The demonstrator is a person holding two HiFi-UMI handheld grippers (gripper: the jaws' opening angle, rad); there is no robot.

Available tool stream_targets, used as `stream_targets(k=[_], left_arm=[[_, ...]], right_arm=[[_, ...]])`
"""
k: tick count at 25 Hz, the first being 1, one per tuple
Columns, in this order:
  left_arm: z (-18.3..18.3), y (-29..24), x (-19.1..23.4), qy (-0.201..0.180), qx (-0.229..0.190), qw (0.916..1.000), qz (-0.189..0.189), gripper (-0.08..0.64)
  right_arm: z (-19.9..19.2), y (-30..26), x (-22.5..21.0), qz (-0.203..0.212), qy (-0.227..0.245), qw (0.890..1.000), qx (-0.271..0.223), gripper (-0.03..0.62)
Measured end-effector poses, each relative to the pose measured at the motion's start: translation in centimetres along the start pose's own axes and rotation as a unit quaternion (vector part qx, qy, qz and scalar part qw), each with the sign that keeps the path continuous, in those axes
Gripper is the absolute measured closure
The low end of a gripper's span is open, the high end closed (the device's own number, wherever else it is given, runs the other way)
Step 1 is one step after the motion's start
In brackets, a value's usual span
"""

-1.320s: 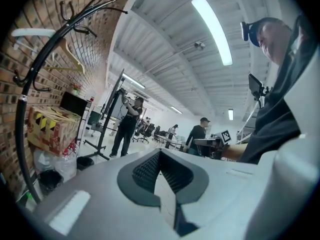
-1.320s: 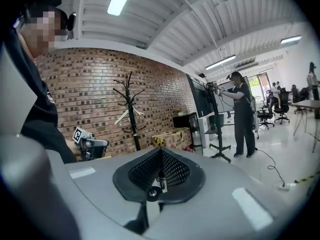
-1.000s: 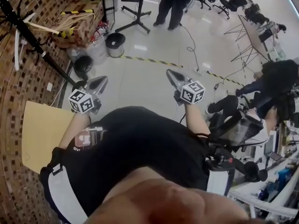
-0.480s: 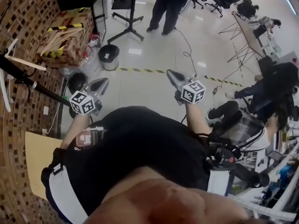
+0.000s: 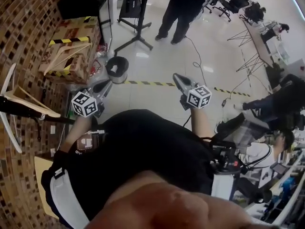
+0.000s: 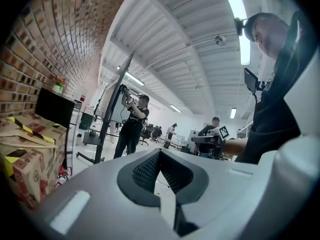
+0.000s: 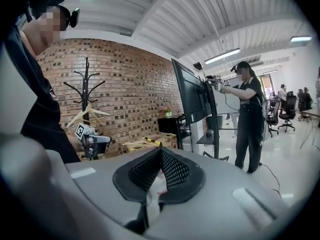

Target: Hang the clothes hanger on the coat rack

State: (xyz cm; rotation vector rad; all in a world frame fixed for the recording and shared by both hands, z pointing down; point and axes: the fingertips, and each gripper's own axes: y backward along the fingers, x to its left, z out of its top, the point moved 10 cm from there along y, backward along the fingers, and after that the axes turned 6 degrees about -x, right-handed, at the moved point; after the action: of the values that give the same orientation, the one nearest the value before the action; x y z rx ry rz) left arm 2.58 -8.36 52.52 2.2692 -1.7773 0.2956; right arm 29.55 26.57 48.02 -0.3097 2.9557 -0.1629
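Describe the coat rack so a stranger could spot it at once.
Look along the brick wall. The coat rack stands by it, past the cardboard boxes from the big dark screen. It is the only thin black pole with upturned arms at the top, and a pale wooden hanger hangs on it.

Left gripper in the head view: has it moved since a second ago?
Yes. The left gripper has advanced toward the striped floor tape and grey bin, both closer than before.

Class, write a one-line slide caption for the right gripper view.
The shut right gripper points toward a brick wall, where a wooden hanger hangs on the black coat rack.
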Motion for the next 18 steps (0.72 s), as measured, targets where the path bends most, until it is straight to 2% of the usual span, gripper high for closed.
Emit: stream_targets(k=[6, 10, 14, 18], left_arm=[[0.3, -0.8, 4.5, 0.006, -0.003, 0.9977, 0.067, 0.568], [1.3, -2.8, 7.0, -0.009, -0.017, 0.9916, 0.128, 0.568], [2.5, -5.0, 8.2, -0.008, -0.048, 0.9747, 0.218, 0.568], [2.7, -7.4, 8.7, 0.008, -0.066, 0.9574, 0.281, 0.568]], right_arm=[[0.7, -8.2, -5.7, 0.045, -0.008, 0.999, 0.014, 0.578], [1.7, -15.4, -10.6, 0.11, -0.006, 0.994, 0.021, 0.578], [3.5, -24.1, -15.0, 0.199, 0.0, 0.979, 0.047, 0.578], [5.4, -31.0, -17.2, 0.278, 0.001, 0.958, 0.065, 0.578]])
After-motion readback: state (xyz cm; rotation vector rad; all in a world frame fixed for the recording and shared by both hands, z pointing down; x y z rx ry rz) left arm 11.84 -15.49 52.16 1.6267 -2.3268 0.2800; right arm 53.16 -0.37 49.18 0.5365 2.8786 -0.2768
